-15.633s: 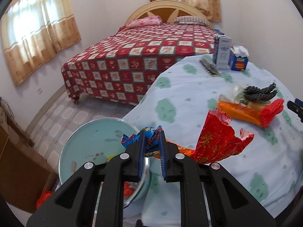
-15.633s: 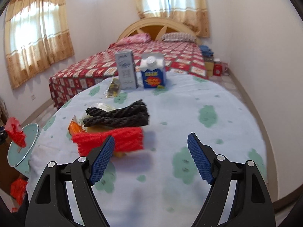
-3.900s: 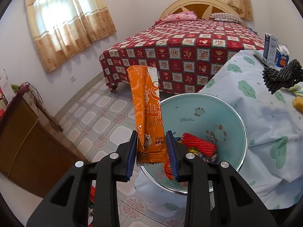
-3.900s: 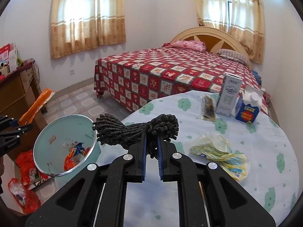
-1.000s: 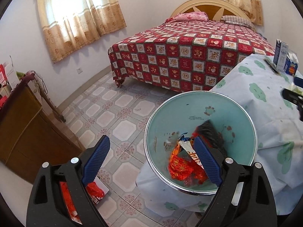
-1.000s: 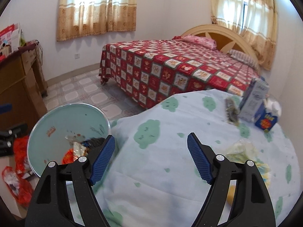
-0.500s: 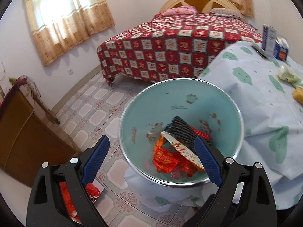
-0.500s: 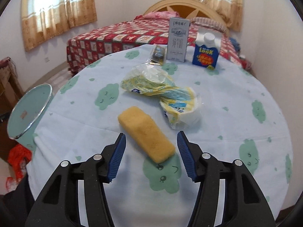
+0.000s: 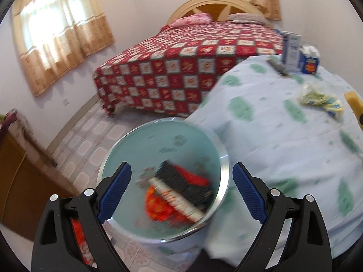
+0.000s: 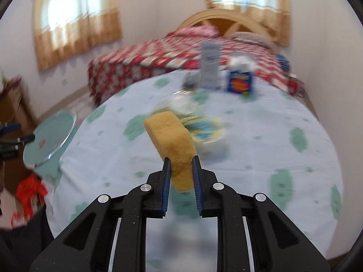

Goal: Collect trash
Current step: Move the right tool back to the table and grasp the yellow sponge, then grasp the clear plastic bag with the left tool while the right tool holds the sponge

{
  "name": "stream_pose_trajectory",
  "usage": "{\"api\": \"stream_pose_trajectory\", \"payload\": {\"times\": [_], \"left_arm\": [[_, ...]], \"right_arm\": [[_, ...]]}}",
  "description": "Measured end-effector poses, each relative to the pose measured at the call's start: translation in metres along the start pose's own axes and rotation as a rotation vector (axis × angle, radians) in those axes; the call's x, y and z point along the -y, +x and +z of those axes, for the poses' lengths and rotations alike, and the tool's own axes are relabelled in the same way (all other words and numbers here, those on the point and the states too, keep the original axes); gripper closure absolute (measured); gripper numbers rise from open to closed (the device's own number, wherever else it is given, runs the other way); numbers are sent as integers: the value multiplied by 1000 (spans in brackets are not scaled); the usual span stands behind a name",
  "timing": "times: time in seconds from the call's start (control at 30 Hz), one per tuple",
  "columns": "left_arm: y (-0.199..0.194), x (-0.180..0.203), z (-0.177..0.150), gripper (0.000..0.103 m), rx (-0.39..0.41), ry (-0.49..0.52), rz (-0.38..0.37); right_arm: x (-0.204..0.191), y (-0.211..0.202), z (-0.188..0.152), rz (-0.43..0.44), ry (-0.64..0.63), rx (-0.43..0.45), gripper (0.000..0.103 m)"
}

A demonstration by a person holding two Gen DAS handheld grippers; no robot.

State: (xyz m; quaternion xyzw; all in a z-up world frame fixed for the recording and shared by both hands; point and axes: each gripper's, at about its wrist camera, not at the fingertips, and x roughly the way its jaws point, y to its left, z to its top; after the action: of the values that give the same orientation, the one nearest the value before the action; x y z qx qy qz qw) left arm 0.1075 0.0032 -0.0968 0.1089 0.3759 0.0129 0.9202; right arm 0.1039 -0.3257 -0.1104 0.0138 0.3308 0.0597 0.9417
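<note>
The left wrist camera sits above the floor beside the table (image 9: 283, 136), tilted down into the nearby bin (image 9: 224, 158), with the bed (image 9: 192, 52) and curtained window (image 9: 61, 34) beyond. The right wrist camera looks from the near edge of the table (image 10: 249, 158), low over it and across it toward the same bed (image 10: 158, 54). Both views share the bin (image 10: 68, 133), the two cartons (image 9: 299, 54) (image 10: 224, 72) at the far edge and the yellow wrapper (image 9: 322, 102) (image 10: 204, 131). Both are blurred.
</note>
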Motion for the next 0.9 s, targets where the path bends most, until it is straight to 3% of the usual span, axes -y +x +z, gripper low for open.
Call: {"api": "stream_pose_trajectory", "payload": {"times": [0.2, 0.3, 0.5, 0.73, 0.8, 0.83, 0.9], "left_arm": [[3, 83, 45, 14, 54, 91, -98], [12, 118, 64, 14, 59, 131, -131], [48, 183, 101, 14, 39, 195, -181], [80, 223, 122, 15, -23, 210, -252], [90, 229, 121, 21, -62, 208, -285], [93, 231, 121, 34, -80, 209, -298], [95, 233, 119, 44, -98, 200, -332]], "right_arm": [[68, -7, -9, -132, 123, 20, 84], [89, -10, -13, -158, 161, 32, 83], [113, -10, -16, -169, 192, 39, 83], [129, -3, -10, -152, 216, 40, 83], [130, -1, -8, -141, 215, 36, 83], [130, 0, -7, -135, 211, 34, 83], [126, 2, -5, -127, 197, 30, 82]]}}
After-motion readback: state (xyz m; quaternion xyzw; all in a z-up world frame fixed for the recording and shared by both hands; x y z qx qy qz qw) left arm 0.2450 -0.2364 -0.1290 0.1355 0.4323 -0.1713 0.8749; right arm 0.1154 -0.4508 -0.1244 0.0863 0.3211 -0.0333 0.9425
